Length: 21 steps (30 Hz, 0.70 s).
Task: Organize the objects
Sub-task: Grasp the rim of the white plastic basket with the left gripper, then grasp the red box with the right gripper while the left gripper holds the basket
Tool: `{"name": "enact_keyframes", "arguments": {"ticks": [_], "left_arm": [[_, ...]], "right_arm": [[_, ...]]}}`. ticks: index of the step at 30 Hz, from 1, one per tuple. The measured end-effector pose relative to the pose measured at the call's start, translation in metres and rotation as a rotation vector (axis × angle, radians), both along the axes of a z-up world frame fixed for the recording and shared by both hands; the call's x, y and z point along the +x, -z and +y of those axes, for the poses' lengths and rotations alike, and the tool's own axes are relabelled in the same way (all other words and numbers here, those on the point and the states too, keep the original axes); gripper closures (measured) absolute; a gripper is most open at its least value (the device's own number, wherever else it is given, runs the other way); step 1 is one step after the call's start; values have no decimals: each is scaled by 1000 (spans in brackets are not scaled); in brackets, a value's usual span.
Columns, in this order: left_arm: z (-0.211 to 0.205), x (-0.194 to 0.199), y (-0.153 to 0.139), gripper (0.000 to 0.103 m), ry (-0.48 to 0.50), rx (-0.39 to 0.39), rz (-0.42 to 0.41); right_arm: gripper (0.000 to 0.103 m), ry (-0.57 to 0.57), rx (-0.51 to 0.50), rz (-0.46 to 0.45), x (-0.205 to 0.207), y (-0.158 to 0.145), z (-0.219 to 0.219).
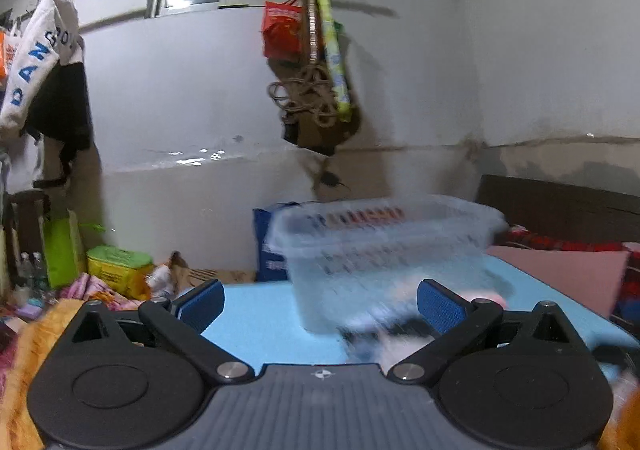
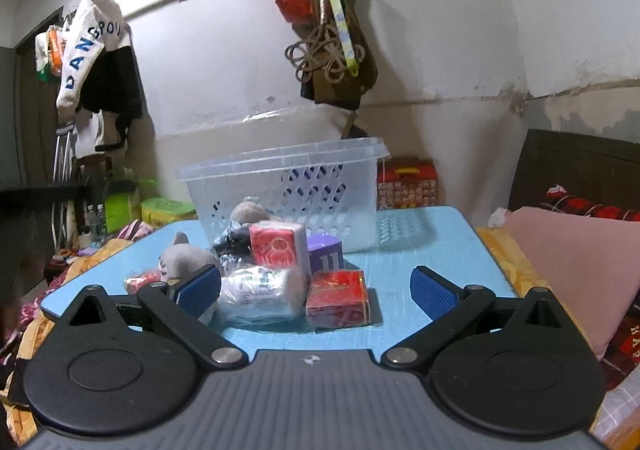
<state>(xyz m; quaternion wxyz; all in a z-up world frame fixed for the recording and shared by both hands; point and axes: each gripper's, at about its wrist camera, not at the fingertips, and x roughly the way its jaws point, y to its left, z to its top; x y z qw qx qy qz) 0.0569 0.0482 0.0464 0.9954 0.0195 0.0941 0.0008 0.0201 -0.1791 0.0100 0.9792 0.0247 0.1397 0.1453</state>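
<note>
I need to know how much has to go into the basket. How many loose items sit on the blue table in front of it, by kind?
Counted from the right wrist view; some items overlap, so hidden ones may be missed.
Grey plush toys: 2
Boxes: 3, red tissue pack, purple box, red box
Clear-wrapped roll: 1
Small red wrapped item: 1
Black item: 1
Total: 8

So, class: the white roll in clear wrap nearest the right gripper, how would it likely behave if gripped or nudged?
The wrapped white roll lies on its side on the blue table, so a nudge would probably roll it. Its glossy film may slip between the pads. It looks soft and light, so likely squashes slightly.
</note>
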Motion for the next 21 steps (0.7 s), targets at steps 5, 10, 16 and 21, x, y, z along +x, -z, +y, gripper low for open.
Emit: {"name": "enact_keyframes", "arguments": {"ticks": [5, 10, 16, 21], "left_arm": [[18, 82, -39, 22, 23, -67, 59], [18, 155, -40, 51, 2, -38, 202], [26, 180, -28, 79, -32, -63, 257], [32, 182, -30, 84, -58, -82, 253]], "right_arm": [[0, -1, 20, 24, 11, 10, -10], [0, 16, 63, 58, 25, 19, -26], [0, 26, 94, 78, 38, 26, -36], [0, 7, 72, 70, 38, 29, -28]]}}
